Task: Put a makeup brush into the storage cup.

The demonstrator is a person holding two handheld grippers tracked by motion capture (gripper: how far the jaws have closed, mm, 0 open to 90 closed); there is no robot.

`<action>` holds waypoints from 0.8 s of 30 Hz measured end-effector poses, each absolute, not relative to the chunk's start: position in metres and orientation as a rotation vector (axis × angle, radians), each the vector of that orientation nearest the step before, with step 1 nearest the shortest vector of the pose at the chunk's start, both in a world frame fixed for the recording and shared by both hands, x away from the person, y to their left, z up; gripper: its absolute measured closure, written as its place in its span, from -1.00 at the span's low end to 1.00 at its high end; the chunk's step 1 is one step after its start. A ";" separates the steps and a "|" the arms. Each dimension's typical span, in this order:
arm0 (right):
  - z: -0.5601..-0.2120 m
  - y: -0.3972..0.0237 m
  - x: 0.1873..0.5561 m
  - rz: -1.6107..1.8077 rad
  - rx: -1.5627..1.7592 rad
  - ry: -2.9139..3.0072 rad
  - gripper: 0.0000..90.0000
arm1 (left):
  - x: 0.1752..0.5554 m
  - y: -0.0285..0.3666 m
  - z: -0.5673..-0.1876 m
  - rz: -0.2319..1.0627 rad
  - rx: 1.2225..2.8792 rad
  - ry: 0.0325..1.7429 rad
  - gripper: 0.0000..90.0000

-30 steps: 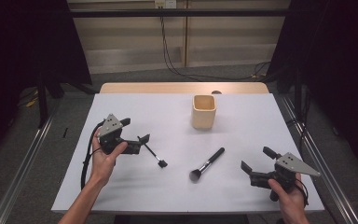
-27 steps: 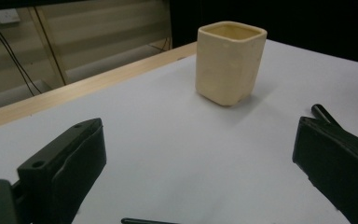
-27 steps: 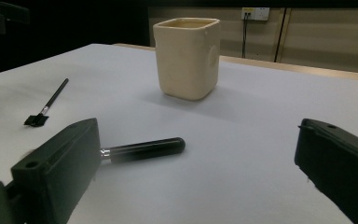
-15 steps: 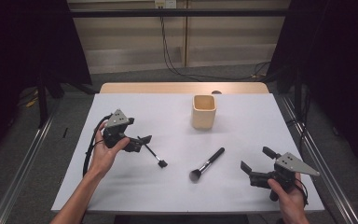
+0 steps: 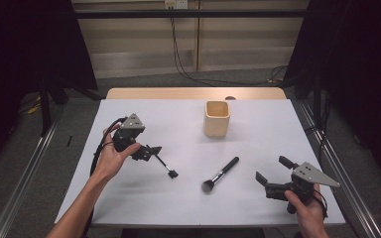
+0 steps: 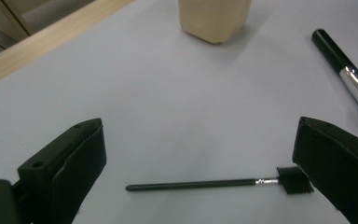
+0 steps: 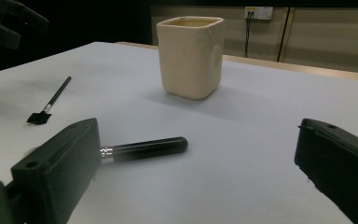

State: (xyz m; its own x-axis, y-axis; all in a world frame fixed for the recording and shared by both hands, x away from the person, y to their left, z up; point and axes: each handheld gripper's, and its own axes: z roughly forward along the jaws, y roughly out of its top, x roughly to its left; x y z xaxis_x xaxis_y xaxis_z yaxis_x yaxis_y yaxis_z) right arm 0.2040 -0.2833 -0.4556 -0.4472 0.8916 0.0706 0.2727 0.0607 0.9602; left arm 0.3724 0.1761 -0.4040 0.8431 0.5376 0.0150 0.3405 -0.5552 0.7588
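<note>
A thin black brush with a small flat head lies on the white table, left of centre. My left gripper hovers open just over its handle end; in the left gripper view the thin brush lies crosswise between the wide-apart jaws. A thicker makeup brush with a silver ferrule lies near the middle. My right gripper stands open to its right, near the front edge, with the makeup brush handle reaching in by its left jaw. Neither gripper holds anything.
A cream square cup stands upright behind the brushes, also seen as the cup ahead of my right gripper. A wooden strip edges the table's far side. Cables hang on the wall behind.
My left gripper has moved a little farther from the person and to the right, over the thin brush's handle. The right gripper and both brushes have stayed put.
</note>
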 end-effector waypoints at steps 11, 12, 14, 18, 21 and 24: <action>-0.456 -0.282 0.204 1.409 1.167 1.778 -0.99 | 0.382 0.172 -0.410 0.259 2.360 0.601 -0.91; -0.456 -0.282 0.204 1.409 1.166 1.779 -0.99 | 0.383 0.172 -0.411 0.256 2.378 0.601 -0.91; -0.456 -0.282 0.204 1.409 1.165 1.780 -0.99 | 0.385 0.172 -0.412 0.254 2.407 0.592 -0.91; -0.456 -0.282 0.205 1.410 1.164 1.782 -0.99 | 0.389 0.169 -0.413 0.238 2.455 0.603 -0.89; -0.456 -0.282 0.205 1.410 1.164 1.783 -0.99 | 0.392 0.167 -0.414 0.216 2.495 0.570 -0.89; -0.456 -0.282 0.205 1.411 1.164 1.783 -0.99 | 0.394 0.164 -0.416 0.201 2.544 0.518 -0.89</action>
